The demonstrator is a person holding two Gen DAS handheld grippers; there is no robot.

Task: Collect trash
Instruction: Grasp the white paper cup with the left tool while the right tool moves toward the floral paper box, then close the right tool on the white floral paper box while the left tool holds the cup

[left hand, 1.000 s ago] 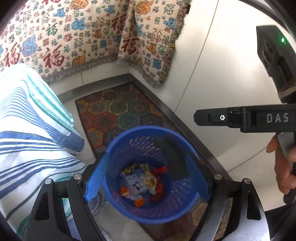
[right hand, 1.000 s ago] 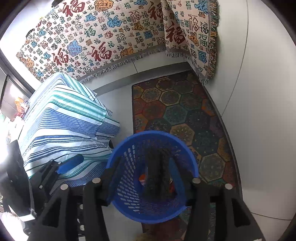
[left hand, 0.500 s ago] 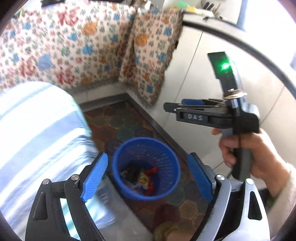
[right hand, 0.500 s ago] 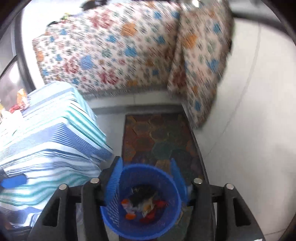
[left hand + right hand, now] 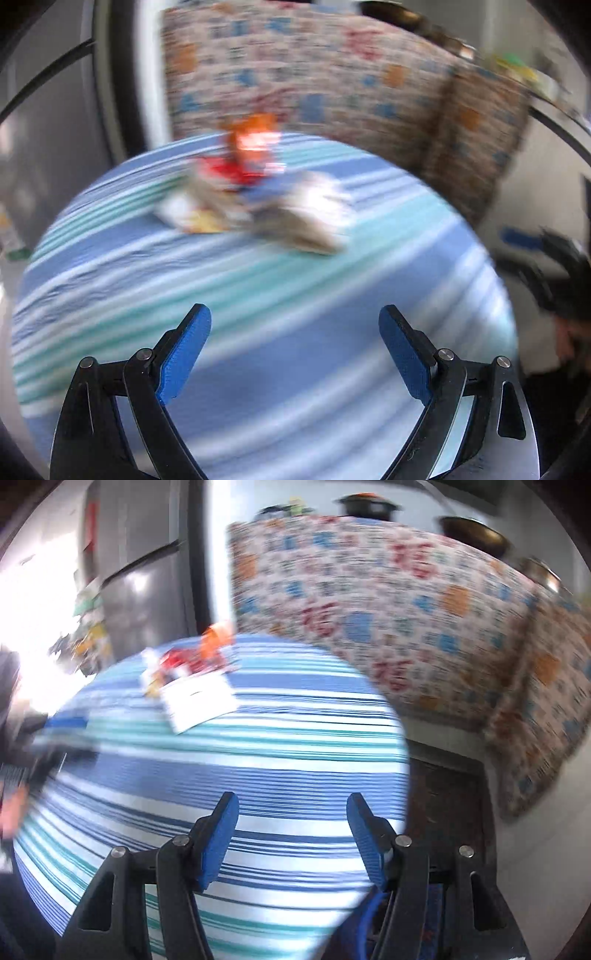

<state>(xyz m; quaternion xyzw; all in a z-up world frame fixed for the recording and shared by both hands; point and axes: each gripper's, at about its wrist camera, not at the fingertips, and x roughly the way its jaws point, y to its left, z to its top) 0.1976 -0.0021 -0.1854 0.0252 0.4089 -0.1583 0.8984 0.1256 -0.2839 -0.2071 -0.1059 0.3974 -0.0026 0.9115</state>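
Note:
A blurred pile of trash [image 5: 255, 195], with red, orange, white and grey wrappers, lies on the far part of a blue-and-teal striped tablecloth [image 5: 258, 314]. My left gripper [image 5: 294, 343] is open and empty above the near part of the cloth. In the right wrist view the same trash [image 5: 188, 679], with a white paper in front, lies far left on the cloth [image 5: 258, 775]. My right gripper [image 5: 292, 830] is open and empty over the table's near edge. The blue bin's rim [image 5: 364, 919] just shows below the right fingers.
A patterned cloth with red characters [image 5: 388, 602] hangs behind the table. A patterned rug [image 5: 443, 794] covers the floor to the right. A grey fridge [image 5: 144, 590] stands at the back left. The other gripper [image 5: 554, 269] shows at the right edge.
Both grippers have swung up and away from the blue bin on the floor and now face the striped table with the trash pile. Both stay open and empty.

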